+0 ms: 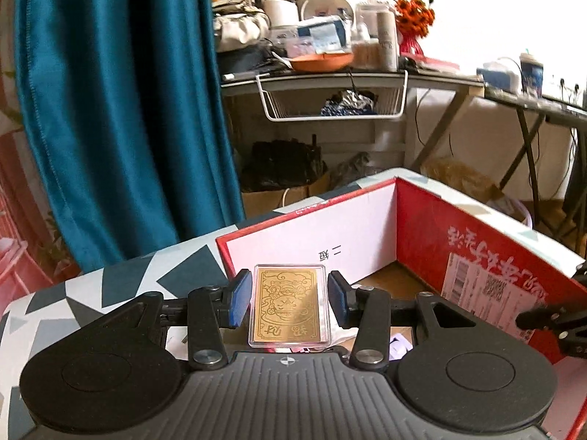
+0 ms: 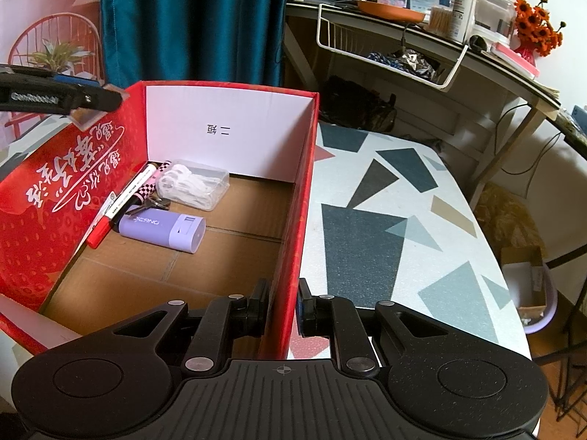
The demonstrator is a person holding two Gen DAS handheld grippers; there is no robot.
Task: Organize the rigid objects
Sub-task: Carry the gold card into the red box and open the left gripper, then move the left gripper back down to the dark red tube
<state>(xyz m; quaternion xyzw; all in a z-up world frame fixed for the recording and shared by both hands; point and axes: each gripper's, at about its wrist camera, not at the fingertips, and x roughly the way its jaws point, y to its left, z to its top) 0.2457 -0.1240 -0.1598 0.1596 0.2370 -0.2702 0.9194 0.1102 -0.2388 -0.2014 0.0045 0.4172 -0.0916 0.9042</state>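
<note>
A cluttered room with a teal curtain [image 1: 121, 102] and a loaded desk [image 1: 330, 77] lies behind a table [image 2: 385, 220] covered in a white cloth with dark, grey and tan triangles. On the table stands an open red box [image 2: 290, 220] with white lettering on its outer side, white inner walls and a brown cardboard floor. The left gripper [image 1: 290, 302] has its blue pads [image 1: 240, 300] on either side of a gold card [image 1: 288, 306] in a clear case; the left pad looks to touch the case edge, while a thin gap seems to show at the right pad, so a firm grip is not certain. The card stands upright above the box's near edge, its embossed cartoon figure facing the camera. From the right wrist view, that gripper appears at upper left over the box's left wall, the clear case corner just showing beneath it. The right gripper [image 2: 281, 310] straddles the box's right wall near the front corner, one finger inside and one outside, closed narrowly against it. Inside the box, at the far left, lie a clear case of white floss picks [image 2: 192, 183], a purple power bank [image 2: 165, 229], a red-capped marker [image 2: 104, 222], a checkered pen [image 2: 146, 189] and a key [image 2: 157, 203], clustered close together along the left wall.
</note>
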